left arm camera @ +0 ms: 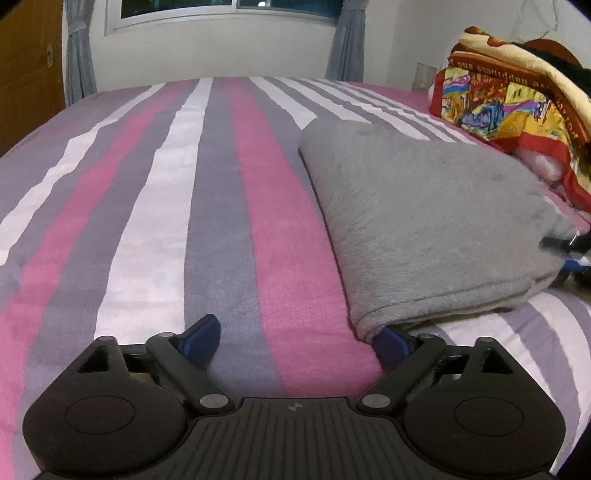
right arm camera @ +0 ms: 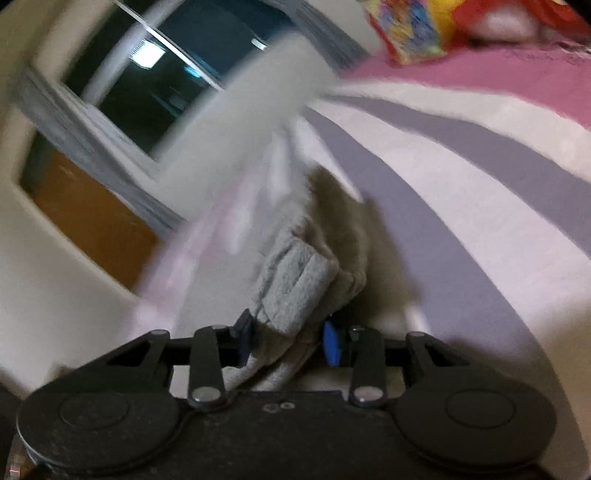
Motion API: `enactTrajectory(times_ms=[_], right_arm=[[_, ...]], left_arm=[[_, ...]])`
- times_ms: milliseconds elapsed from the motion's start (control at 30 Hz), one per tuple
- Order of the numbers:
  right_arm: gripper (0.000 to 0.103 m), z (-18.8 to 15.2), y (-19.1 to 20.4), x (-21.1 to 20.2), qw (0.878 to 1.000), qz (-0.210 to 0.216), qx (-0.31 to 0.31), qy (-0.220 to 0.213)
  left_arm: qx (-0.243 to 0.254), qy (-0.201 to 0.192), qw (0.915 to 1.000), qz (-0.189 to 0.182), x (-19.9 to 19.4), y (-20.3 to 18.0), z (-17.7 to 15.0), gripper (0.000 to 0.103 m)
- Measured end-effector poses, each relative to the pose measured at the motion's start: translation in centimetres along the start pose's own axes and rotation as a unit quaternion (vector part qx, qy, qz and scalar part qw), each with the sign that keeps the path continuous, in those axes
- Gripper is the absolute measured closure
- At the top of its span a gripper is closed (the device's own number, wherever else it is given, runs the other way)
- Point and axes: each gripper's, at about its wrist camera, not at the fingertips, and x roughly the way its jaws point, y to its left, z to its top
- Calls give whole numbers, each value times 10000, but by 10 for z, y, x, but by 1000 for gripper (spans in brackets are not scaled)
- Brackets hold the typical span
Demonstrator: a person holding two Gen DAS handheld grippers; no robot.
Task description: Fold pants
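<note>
Left gripper [left arm camera: 299, 338] – fingers spread wide over the striped bedsheet [left arm camera: 155, 206], nothing pinched. Its right blue pad [left arm camera: 391, 341] sits at, maybe under, the near corner of the folded grey pants [left arm camera: 424, 221]; can't tell if it touches. Left pad [left arm camera: 201, 338] is over bare sheet.

Right gripper [right arm camera: 290, 341] – blue pads clamped on a bunched grey edge of the pants [right arm camera: 295, 284], ribbed hem sticking up between the fingers. The rest of the fabric streams up and away, blurred. This gripper's tip shows at the right edge of the left wrist view, at the far side of the pants.

Pants lie folded on the right part of the bed, fuzzy grey. Beyond them a colourful blanket [left arm camera: 509, 103] is piled up. Window [left arm camera: 229, 7] with grey curtains [left arm camera: 79, 55] on the far wall, wooden door [left arm camera: 26, 66] at left.
</note>
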Motion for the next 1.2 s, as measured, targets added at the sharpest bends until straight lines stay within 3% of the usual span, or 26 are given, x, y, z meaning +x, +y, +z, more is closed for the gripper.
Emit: enactTrajectory(times_ms=[133,300,433,567,633,700,767,800,833,900,967,1067,1133,1167,1200], right_arm=[[68,-3,10,-6,9990,-67,-422,-126],[67,-6,3,-9,9997,47,-207,-121],[64,2,3,-7,9993,16,-298,-223],[33,-3,35,-40,9831,-452,-1105,-1384],[34,-1,43,-45,9735,-509,-1372,-1755],[40,7,45,-34,9736,-471,-1585,-1574],[43,14,42,-7,9757,-797,-1768,-1021],[41,18,33,12,9779,-1073,-1696,-585],[31,23,22,22,9837,-1005,-1460,-287],[31,31,17,20,9873,-838,-1322,-261],[44,40,27,9,9833,-733,-1569,-562],[48,62,31,19,9833,-448,-1645,-643],[44,74,26,50,9781,-893,-1871,-176],[34,80,19,63,9796,-913,-1790,61],[33,89,14,67,9834,-811,-1615,134]], left_arm=[[4,18,10000,59,0,0,0,9],[31,-82,10000,-42,-18,5,-11,9],[-320,-437,9984,-180,-46,15,-14,9],[-745,-797,9934,-355,-54,17,0,9],[-908,-800,9915,-487,-41,17,11,9],[-991,-679,9910,-594,-20,14,22,9],[-949,-391,9929,-600,3,12,27,9],[-940,-122,9938,-588,20,12,28,8],[-1010,-125,9930,-608,27,15,30,7],[-955,-170,9933,-631,29,14,41,7],[-746,-390,9943,-658,29,11,54,7],[-613,-135,9957,-683,55,10,69,7],[-457,8,9965,-704,73,8,74,4],[-424,-12,9967,-694,77,8,80,4],[-400,-51,9968,-694,78,7,87,4]])
